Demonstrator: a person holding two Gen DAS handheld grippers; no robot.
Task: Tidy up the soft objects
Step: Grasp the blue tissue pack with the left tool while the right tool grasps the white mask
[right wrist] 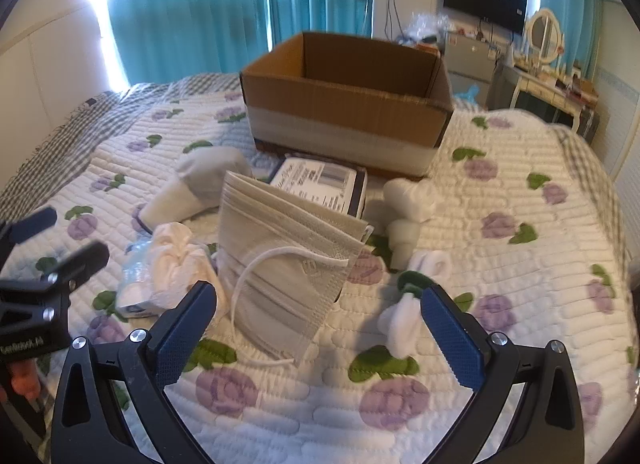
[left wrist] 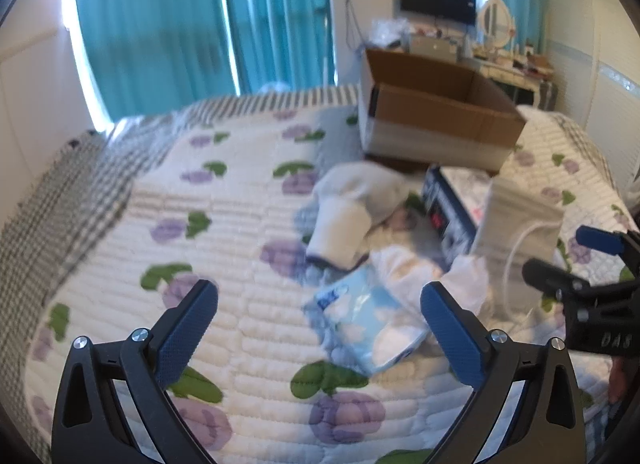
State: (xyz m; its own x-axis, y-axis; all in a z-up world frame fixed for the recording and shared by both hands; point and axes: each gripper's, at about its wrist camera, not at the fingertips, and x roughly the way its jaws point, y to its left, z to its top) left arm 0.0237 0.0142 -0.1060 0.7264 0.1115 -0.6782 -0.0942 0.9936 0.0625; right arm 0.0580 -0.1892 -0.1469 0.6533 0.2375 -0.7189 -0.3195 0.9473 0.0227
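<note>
Your left gripper point(left wrist: 319, 338) hangs over the quilt point(left wrist: 120, 224), jaws wide apart, nothing between them. Just ahead of it lies a blue tissue pack point(left wrist: 366, 324), with a rolled white sock point(left wrist: 344, 220) beyond and a crumpled white cloth point(left wrist: 404, 264) beside the pack. Further right, a stack of masks point(right wrist: 280, 264) stands propped up, ear loop dangling, against a dark flat package point(right wrist: 320, 184). Behind them sits the open cardboard box point(right wrist: 344, 112). Your right gripper point(right wrist: 318, 338) hovers low in front of the masks, jaws spread wide and holding nothing. To its right, white rolled socks point(right wrist: 408, 216) and a white bundle point(right wrist: 402, 324) rest on the quilt.
</note>
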